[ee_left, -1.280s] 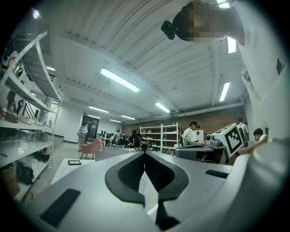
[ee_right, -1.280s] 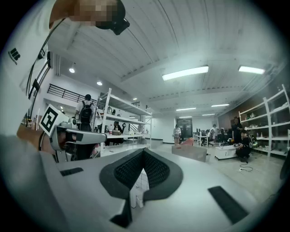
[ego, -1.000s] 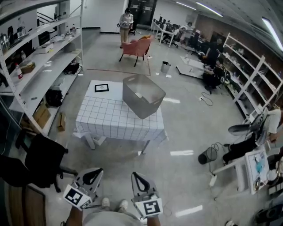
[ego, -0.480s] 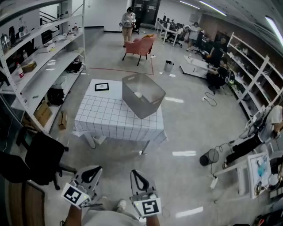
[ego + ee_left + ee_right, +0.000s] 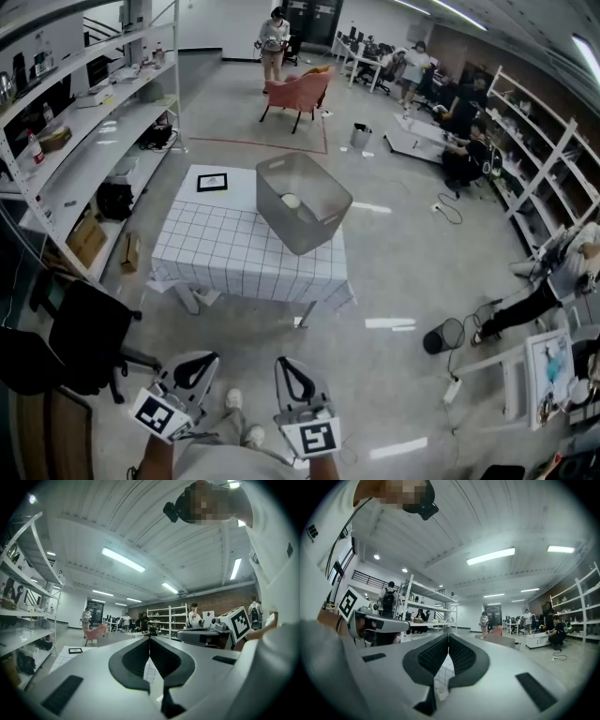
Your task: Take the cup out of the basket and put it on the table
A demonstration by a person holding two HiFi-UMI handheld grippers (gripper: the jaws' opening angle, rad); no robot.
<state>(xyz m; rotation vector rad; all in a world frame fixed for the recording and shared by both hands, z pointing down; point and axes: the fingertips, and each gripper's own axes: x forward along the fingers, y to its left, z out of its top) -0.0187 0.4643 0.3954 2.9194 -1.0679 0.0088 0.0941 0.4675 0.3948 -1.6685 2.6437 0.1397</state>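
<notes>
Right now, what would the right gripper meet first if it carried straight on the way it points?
Open floor lies ahead of the right gripper. First in line looks to be the checked table; whether it would clear the near edge and reach the basket is unclear.

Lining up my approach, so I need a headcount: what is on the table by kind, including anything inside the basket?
Basket: 1
Cup, lying inside the basket: 1
Black frame, flat on the cloth: 1
Total: 3
</notes>
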